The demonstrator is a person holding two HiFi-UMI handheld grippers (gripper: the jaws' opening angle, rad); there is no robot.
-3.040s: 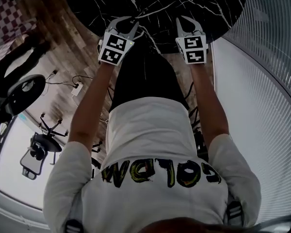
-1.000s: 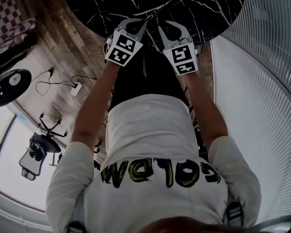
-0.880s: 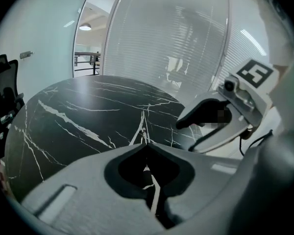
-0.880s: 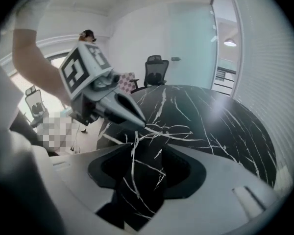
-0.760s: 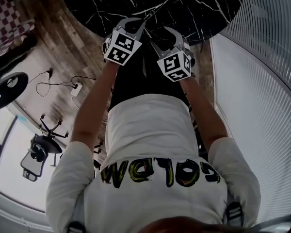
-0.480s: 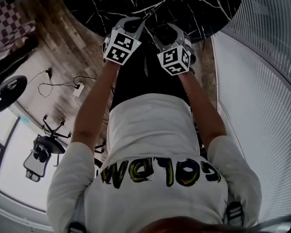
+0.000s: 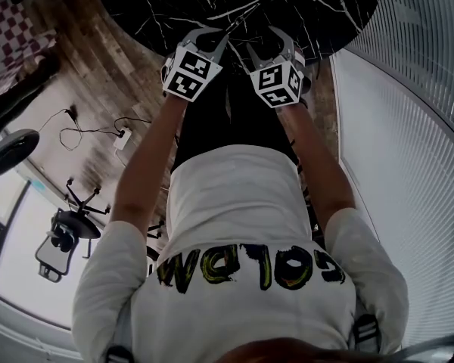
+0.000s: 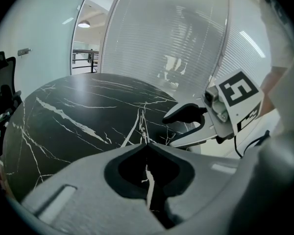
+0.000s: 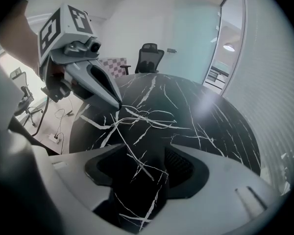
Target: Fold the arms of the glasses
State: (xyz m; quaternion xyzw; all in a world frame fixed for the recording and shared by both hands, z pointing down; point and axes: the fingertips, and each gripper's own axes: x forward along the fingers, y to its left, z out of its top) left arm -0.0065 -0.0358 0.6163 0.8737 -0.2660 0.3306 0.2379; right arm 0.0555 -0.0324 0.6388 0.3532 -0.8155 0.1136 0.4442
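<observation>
Thin wire-frame glasses lie low over the black marble table, and their pale wires are hard to tell from the white veins. My left gripper is shut, its tip meeting the glasses at their near left end. In its own view a thin wire runs up from the closed tip of the left gripper. My right gripper is open with only tabletop between its jaws, just short of the glasses. The left gripper view shows the right gripper to the right, fingers apart. In the head view the left gripper and the right gripper sit side by side at the table's near edge.
The round table's rim sits right in front of the person. An office chair and a checkered panel stand beyond it. Cables and a power strip lie on the wooden floor at left. A blinded glass wall runs along the right.
My right gripper has rolled, its marker cube now facing differently, and sunk slightly towards the table beside the left one. My left gripper has stayed where it was.
</observation>
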